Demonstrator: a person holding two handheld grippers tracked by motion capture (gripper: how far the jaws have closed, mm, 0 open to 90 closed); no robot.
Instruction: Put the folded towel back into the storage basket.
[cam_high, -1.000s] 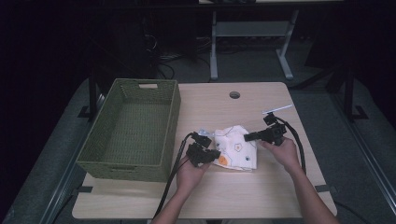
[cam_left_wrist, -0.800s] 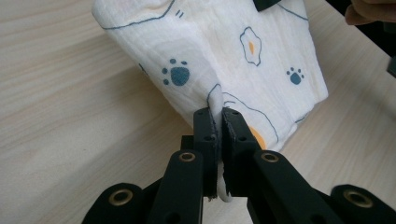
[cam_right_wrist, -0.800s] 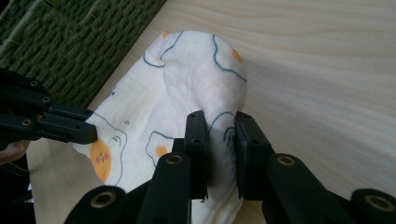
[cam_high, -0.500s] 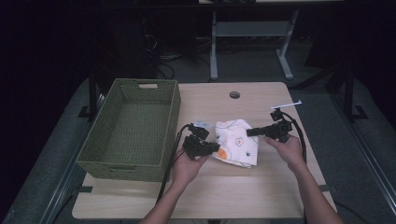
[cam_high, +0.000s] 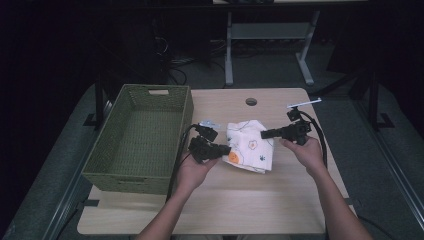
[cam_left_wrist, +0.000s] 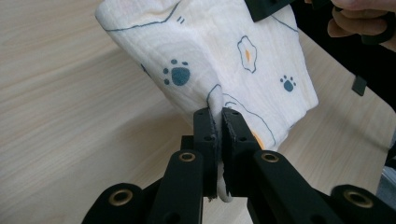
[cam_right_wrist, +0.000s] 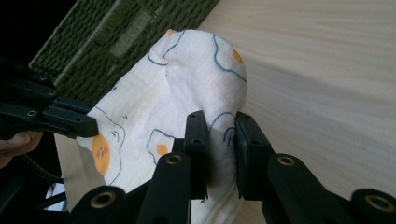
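The cloth (cam_high: 249, 146) hangs mid-bench between my left tool (cam_high: 224, 149) and right tool (cam_high: 265, 133), both clamped on it; I judge the next move is carrying it to the basket (cam_high: 141, 134).

A green woven basket (cam_high: 140, 140) stands on the wooden table's (cam_high: 280, 200) left side.

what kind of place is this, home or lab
Probably a lab or workshop: a bare wooden table with a cable hole, cables on the dark floor, and a metal desk frame behind.
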